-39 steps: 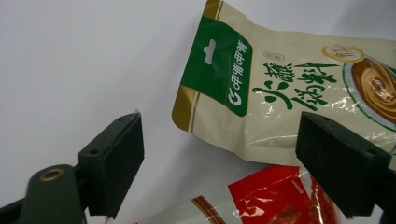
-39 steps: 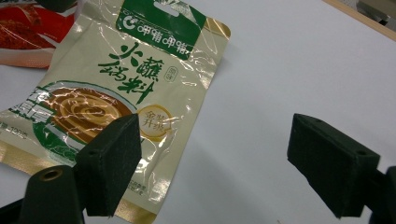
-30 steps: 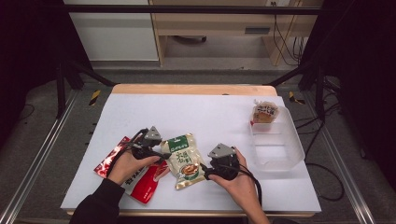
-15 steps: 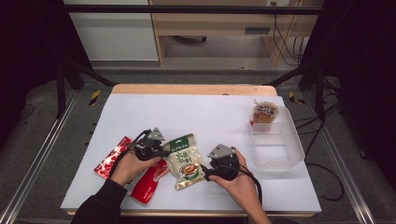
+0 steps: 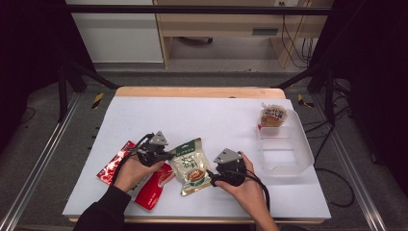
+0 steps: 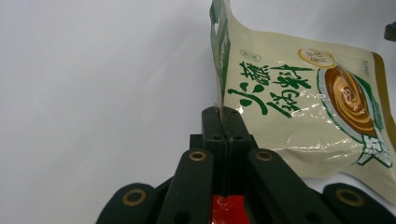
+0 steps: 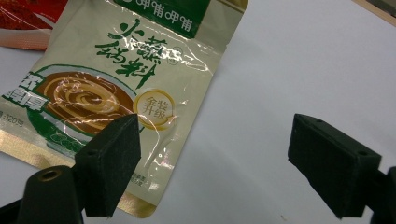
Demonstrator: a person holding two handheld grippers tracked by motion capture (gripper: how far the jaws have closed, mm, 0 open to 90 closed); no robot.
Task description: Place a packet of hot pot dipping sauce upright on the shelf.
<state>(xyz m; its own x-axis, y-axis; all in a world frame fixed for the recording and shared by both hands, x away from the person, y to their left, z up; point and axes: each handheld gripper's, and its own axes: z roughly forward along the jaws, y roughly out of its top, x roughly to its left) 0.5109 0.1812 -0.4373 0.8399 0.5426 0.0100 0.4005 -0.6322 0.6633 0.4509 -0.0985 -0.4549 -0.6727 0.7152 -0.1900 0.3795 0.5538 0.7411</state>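
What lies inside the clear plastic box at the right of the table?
The clear box holds one wrapped snack leaning at its far end. Something red shows beneath the snack, mostly covered.

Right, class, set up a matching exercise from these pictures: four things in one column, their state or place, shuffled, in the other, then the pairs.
1. left gripper
2. right gripper
3. cream sauce pouch
4. clear plastic bin

A. at the table's right side
B. jaws apart
C. edge pinched between jaws
D. jaws shut on an edge

Pairs: 1-D, 2-B, 3-C, 4-A
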